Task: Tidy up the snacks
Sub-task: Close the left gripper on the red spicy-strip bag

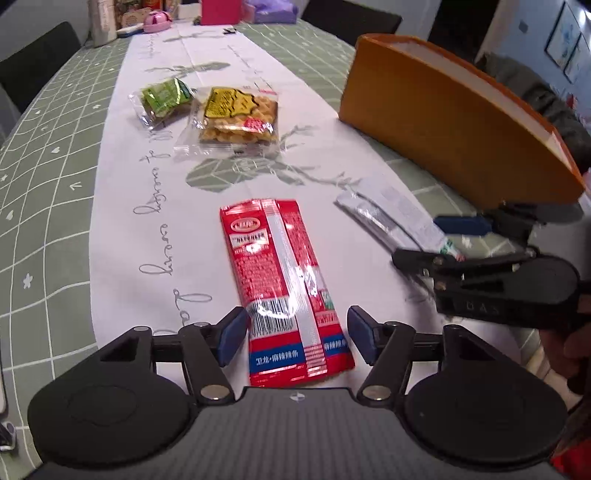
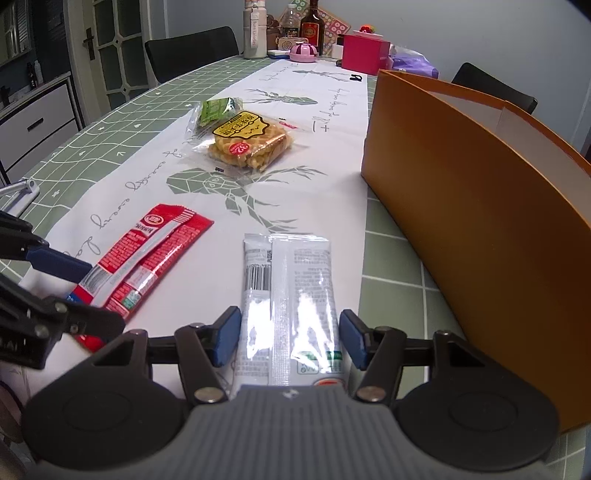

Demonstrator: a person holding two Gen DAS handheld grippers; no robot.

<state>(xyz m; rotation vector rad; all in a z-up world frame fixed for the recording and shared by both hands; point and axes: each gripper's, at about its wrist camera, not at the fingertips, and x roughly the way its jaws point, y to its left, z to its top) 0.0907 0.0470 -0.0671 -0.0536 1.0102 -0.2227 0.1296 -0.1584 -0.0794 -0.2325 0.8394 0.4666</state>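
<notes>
A red snack packet point(image 1: 280, 284) lies on the white runner, its near end between the open fingers of my left gripper point(image 1: 297, 334); it also shows in the right wrist view point(image 2: 144, 258). A white snack packet point(image 2: 288, 295) lies with its near end between the open fingers of my right gripper point(image 2: 290, 338); it also shows in the left wrist view point(image 1: 391, 218). The pads stand beside the packets with small gaps. A waffle packet point(image 1: 236, 114) point(image 2: 251, 144) and a green packet point(image 1: 166, 98) point(image 2: 218, 109) lie farther off. An orange box point(image 1: 454, 122) point(image 2: 491, 214) stands at the right.
The table point(image 2: 92, 136) has a green checked cloth with a white runner. At its far end stand bottles point(image 2: 312, 27), a pink box point(image 2: 364, 53), a pink round container point(image 2: 303, 51) and a purple bag point(image 2: 413, 62). Black chairs point(image 2: 192, 51) stand around it.
</notes>
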